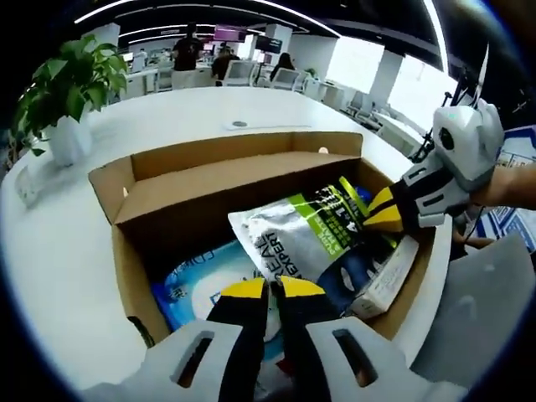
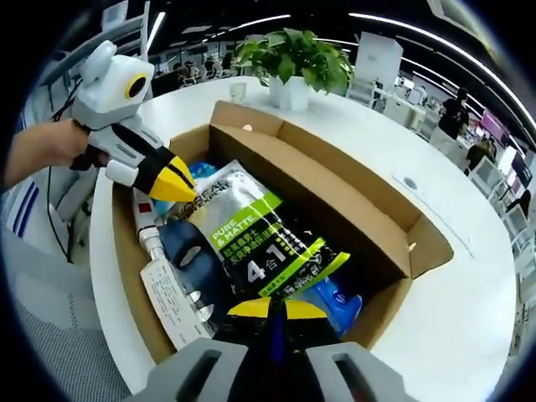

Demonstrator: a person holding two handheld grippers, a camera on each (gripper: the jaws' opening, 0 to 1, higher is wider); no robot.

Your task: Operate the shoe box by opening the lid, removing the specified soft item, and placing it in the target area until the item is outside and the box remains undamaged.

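Left gripper (image 1: 274,289): light grey slotted body, black jaws with yellow tips. Right gripper (image 2: 275,308): same grey body, black jaws, yellow tips. Person's forearm behind each is bare, unsleeved.

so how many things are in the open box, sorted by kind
silver-green pouch: 1
blue packs: 2
white carton: 1
white tube: 1
total: 5, some partly hidden under the pouch

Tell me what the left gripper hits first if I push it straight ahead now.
Probably the silver and green pouch lying in the open cardboard box, just beyond the left gripper; its fingers look closed. Depth is uncertain.
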